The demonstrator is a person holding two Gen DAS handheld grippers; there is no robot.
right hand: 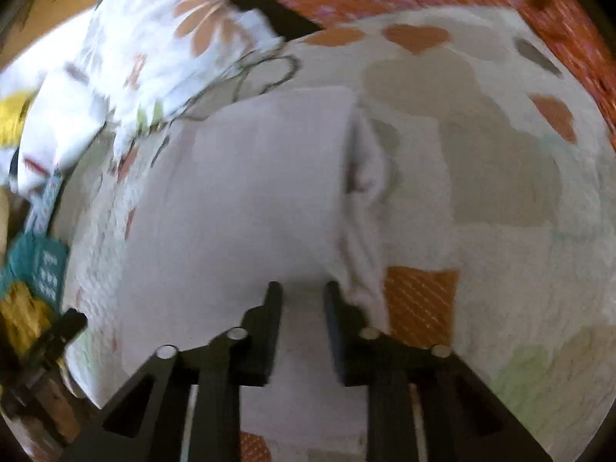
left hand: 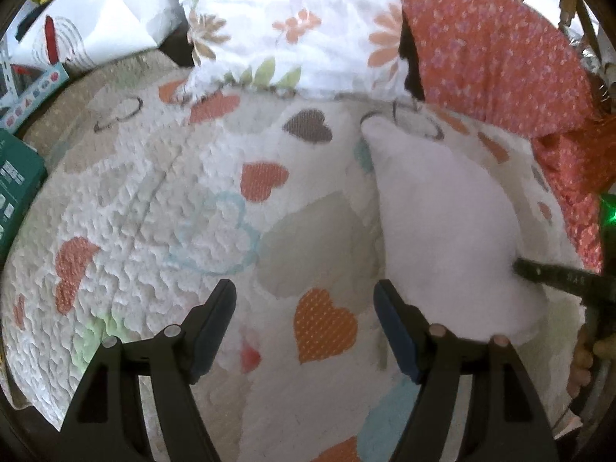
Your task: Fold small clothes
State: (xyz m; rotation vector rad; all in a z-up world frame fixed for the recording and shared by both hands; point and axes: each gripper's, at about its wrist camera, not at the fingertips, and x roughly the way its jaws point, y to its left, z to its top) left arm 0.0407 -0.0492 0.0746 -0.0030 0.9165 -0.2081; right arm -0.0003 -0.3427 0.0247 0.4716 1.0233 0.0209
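Observation:
A small white garment point(left hand: 442, 231) lies folded on a quilt with coloured hearts point(left hand: 154, 211). In the left wrist view it is to the right of my left gripper point(left hand: 304, 296), which is open and empty over the quilt. The right gripper's finger point(left hand: 554, 273) reaches onto the garment's right edge. In the right wrist view the white garment point(right hand: 250, 200) fills the middle, with a bunched edge on its right side. My right gripper point(right hand: 302, 292) hovers over its near edge, jaws a narrow gap apart with nothing clearly between them.
A floral pillow point(left hand: 288, 19) and an orange dotted cloth point(left hand: 500, 57) lie at the quilt's far edge. White bags point(left hand: 96, 19) and a green box point(left hand: 15, 192) stand at the left. The left gripper point(right hand: 57, 331) shows at the right wrist view's left edge.

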